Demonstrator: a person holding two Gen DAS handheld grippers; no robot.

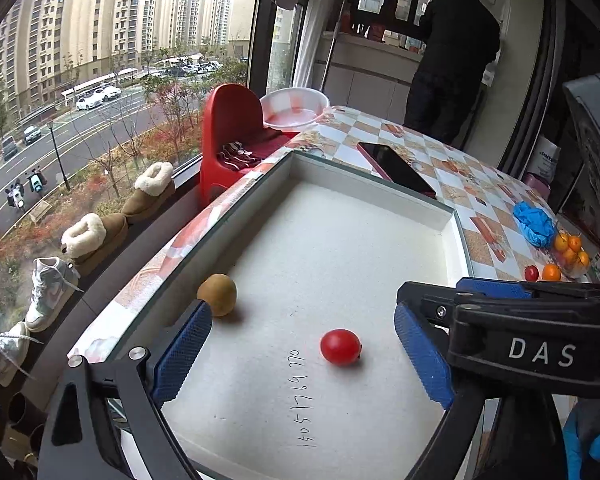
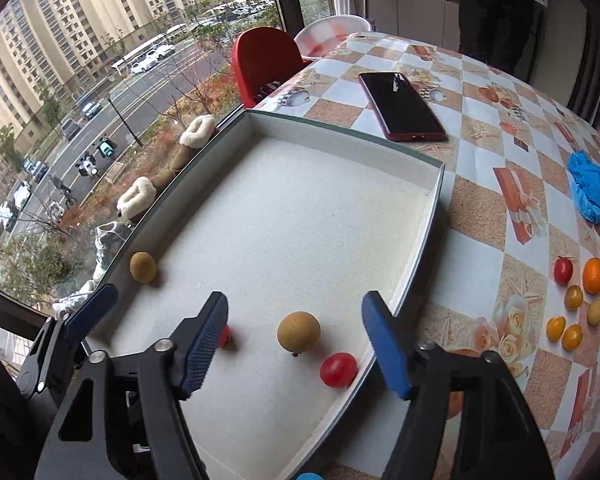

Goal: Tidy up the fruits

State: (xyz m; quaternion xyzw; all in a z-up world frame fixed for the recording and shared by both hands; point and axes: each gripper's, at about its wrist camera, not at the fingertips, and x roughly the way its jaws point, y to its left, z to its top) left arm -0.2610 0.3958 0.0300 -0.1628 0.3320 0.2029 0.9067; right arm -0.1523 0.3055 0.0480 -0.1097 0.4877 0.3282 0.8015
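At the far left of the white tray, a brown fruit rests against the left wall. It looks firm and light, round enough to roll; I judge it best pinched across its middle. Next comes the left gripper, its blue pads spread wide with nothing between them but a small red tomato lying loose on the tray floor, touching neither pad. That tomato looks smooth, slippery and thin-skinned, so a gentle squeeze across its short sides would suit it.

Further right, the right gripper also stands wide apart and holds nothing. A second round brown fruit and another red tomato lie on the tray between its pads, clear of both, the tomato close to the tray's right wall.

On the checked surface to the right, well apart from the tray, a cluster of loose fruit waits: a red tomato, an orange and several small yellow ones, all light and likely to roll when nudged.
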